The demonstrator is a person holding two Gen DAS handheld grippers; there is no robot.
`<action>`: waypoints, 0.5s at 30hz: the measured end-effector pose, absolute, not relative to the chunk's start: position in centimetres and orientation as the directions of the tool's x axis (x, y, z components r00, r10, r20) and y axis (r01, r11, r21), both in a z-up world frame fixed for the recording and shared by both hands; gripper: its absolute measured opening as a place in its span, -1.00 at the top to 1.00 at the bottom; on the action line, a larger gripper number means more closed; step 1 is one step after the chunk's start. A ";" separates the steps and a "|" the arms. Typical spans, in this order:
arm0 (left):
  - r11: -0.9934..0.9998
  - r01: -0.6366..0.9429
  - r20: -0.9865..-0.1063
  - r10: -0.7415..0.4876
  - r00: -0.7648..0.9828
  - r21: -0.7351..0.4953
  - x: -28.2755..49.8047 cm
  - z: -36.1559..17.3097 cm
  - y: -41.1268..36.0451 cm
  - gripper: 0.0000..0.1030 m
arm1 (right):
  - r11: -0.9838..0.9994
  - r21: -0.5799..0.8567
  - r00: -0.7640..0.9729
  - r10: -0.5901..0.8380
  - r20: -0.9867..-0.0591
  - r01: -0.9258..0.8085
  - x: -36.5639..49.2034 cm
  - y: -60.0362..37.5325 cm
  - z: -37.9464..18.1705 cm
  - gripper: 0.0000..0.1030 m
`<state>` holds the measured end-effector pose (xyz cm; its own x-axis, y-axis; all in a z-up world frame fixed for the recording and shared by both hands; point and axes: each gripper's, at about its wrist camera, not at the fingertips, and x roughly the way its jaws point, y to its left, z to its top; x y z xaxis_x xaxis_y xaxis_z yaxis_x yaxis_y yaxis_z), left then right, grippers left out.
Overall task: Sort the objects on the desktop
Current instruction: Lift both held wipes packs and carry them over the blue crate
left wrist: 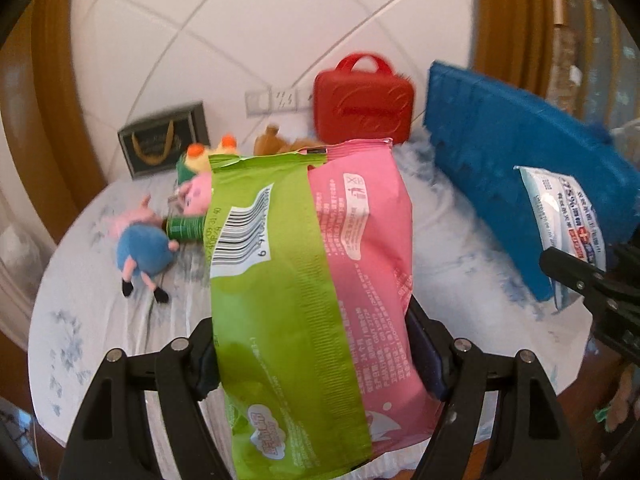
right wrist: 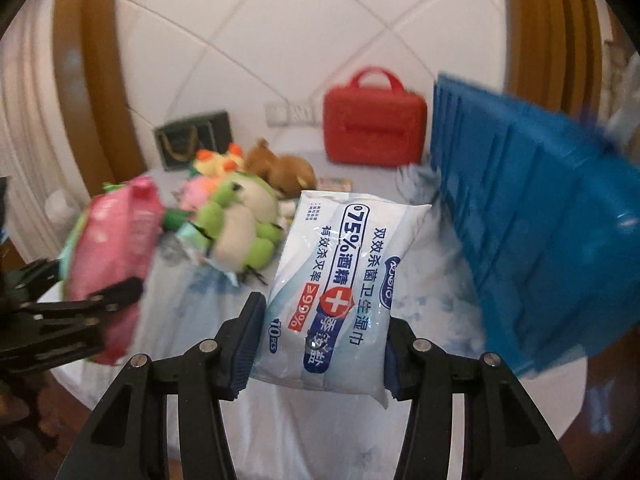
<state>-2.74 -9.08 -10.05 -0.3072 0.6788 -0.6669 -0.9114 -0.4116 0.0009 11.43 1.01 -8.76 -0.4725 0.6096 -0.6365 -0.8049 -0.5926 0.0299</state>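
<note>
- Desktop objects lie mostly unsorted on the round clothed table (left wrist: 452,240); I judge the task early, with two packs lifted and the rest waiting.
- At nine o'clock in the left wrist view, a pig plush in blue (left wrist: 140,246) lies flat on the cloth, with a dark gift bag (left wrist: 164,138) standing behind it at ten o'clock.
- Towards centre, the left gripper (left wrist: 316,356) pinches a green-and-pink wipes pack (left wrist: 308,280) across its width, holding it clear of the table, upright and tilted.
- Behind that pack, a heap of plush toys shows only in part; the right wrist view gives a green frog plush (right wrist: 244,228) and a brown plush (right wrist: 280,164) at eleven o'clock.
- At twelve to one o'clock, a red case (left wrist: 362,98) stands against the tiled wall.
- At two to three o'clock, a blue basket (left wrist: 520,152) stands on the table edge; likely the sorting bin, but its inside is hidden.
- Farthest right, the right gripper (right wrist: 320,344) clamps a white disinfectant wipes pack (right wrist: 340,284), raised just beside the basket.
- Left to do: place both packs, then the toys and the remaining small items.
</note>
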 end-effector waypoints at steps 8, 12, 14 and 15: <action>-0.315 -0.949 -0.516 0.810 -0.278 0.017 2.6 -3.2 -10.5 -0.48 | -0.556 -0.015 -0.482 0.733 -0.480 -0.831 15.7 -5.1 -1.3 0.02; -0.254 -0.967 -0.441 0.865 -0.237 0.021 5.9 -0.1 -10.1 -0.48 | -0.501 -0.009 -0.456 0.795 -0.399 -0.865 18.8 -5.8 1.6 0.02; -0.226 -0.974 -0.409 0.886 -0.217 0.028 7.6 1.2 -9.4 -0.48 | -0.470 0.001 -0.438 0.822 -0.363 -0.883 20.7 -5.5 2.9 0.02; -0.212 -0.977 -0.395 0.895 -0.207 0.032 8.5 1.8 -9.0 -0.48 | -0.450 0.007 -0.424 0.837 -0.346 -0.893 21.9 -5.1 3.6 0.02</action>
<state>8.48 -9.03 1.79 -0.2068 0.8950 -0.3953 -0.9768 -0.2116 0.0319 21.93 -5.14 3.55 -0.4241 0.8368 -0.3461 -0.8931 -0.4498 0.0068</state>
